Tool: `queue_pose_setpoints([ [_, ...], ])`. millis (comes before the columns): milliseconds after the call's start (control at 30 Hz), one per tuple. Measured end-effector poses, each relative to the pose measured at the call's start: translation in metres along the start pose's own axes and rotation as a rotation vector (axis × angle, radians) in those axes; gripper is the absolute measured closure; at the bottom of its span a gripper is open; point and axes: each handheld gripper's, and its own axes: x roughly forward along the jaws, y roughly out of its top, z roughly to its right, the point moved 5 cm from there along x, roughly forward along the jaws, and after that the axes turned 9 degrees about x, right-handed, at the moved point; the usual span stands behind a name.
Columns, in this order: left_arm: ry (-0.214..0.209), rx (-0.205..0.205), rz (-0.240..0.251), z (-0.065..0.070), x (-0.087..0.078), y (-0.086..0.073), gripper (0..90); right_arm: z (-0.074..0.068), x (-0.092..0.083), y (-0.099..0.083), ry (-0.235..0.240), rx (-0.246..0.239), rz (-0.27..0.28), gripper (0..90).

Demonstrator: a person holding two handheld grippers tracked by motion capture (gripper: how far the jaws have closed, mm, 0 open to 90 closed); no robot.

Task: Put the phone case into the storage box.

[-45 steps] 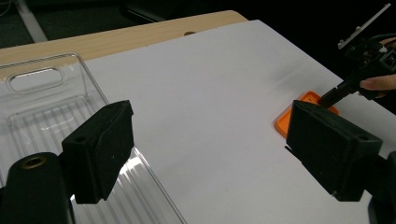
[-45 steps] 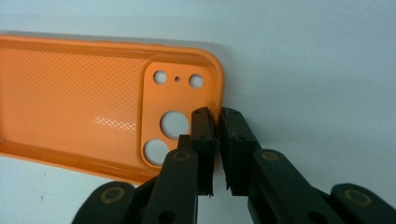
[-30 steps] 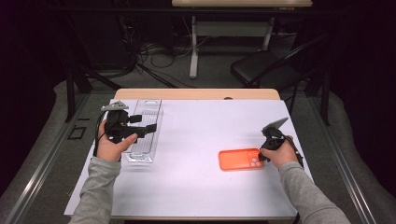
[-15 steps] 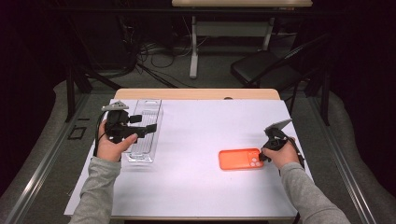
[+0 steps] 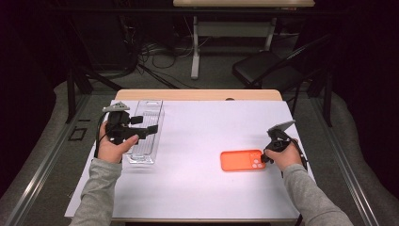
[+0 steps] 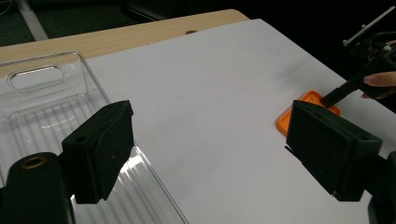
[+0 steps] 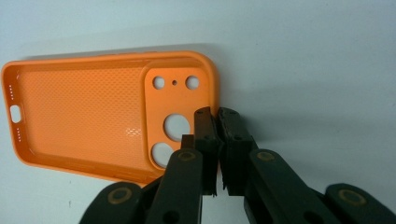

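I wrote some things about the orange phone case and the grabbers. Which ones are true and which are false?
1. The right gripper is shut on the rim of the orange phone case. True.
2. The phone case lies inside the clear tray. False: it lies on the white table, far from the tray.
3. The left gripper has its jaws wide apart with nothing between them. True.
4. The phone case is blue. False: it is orange.
5. The left gripper is over the clear tray. True.
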Motion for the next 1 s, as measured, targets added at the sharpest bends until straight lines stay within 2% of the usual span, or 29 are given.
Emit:
queue_pose_setpoints([
  [100, 0.0, 0.0, 0.0, 0.0, 0.0, 0.0, 15.0, 0.001, 0.0, 0.0, -0.004, -0.005, 0.0, 86.8],
  [333, 0.0, -0.003, -0.003, 0.0, 0.0, 0.0, 15.0, 0.002, 0.001, 0.0, 0.036, 0.005, 0.012, 86.9],
  [433, 0.0, -0.003, -0.003, 0.0, 0.0, 0.0, 15.0, 0.003, -0.001, 0.0, 0.022, 0.004, 0.0, 86.9],
  [467, 0.0, -0.002, -0.003, 0.0, 0.0, 0.0, 15.0, 0.003, -0.003, -0.001, 0.024, -0.003, -0.028, 86.9],
  [533, 0.0, -0.002, -0.004, 0.0, 0.0, 0.0, 15.0, 0.003, -0.004, -0.001, 0.022, 0.0, -0.027, 87.0],
  [567, 0.001, -0.003, -0.003, 0.0, 0.0, 0.0, 15.0, 0.002, -0.003, -0.001, 0.036, 0.012, -0.006, 86.9],
  [600, 0.0, -0.003, -0.002, 0.0, 0.0, 0.0, 15.0, 0.003, -0.005, -0.001, 0.029, 0.001, -0.011, 87.0],
  [633, 0.0, -0.003, -0.002, 0.0, 0.0, 0.0, 15.0, 0.004, -0.002, 0.001, 0.064, -0.007, 0.043, 86.9],
  [667, 0.001, -0.003, -0.002, 0.0, 0.0, 0.0, 15.0, 0.003, -0.002, 0.001, 0.081, -0.002, 0.056, 87.0],
  [733, 0.001, -0.002, -0.003, 0.0, 0.0, 0.0, 15.0, 0.002, -0.005, 0.0, 0.064, 0.004, 0.04, 87.0],
  [767, 0.001, -0.002, -0.003, 0.0, 0.001, 0.0, 15.0, 0.002, -0.008, 0.0, 0.048, -0.009, 0.011, 87.0],
  [800, 0.0, 0.0, -0.004, 0.0, 0.001, 0.0, 15.0, 0.001, -0.007, 0.0, 0.047, 0.002, 0.037, 87.0],
  [833, 0.001, 0.001, -0.004, 0.0, 0.001, 0.0, 15.0, 0.001, -0.007, 0.0, 0.054, -0.016, 0.051, 86.9],
  [867, 0.0, 0.001, -0.005, 0.0, 0.001, 0.0, 15.0, 0.0, -0.011, -0.001, 0.052, -0.02, 0.02, 87.0],
  [900, 0.0, 0.0, -0.005, 0.0, 0.001, 0.0, 15.0, 0.0, -0.01, -0.001, 0.033, -0.025, 0.045, 87.0],
  [967, -0.001, -0.002, -0.006, 0.001, 0.001, -0.001, 15.0, -0.005, -0.01, -0.001, 0.079, -0.028, 0.082, 86.9],
  [1000, 0.0, -0.001, -0.006, 0.001, 0.002, 0.0, 15.0, -0.006, -0.011, -0.001, 0.073, -0.033, 0.085, 86.9],
])
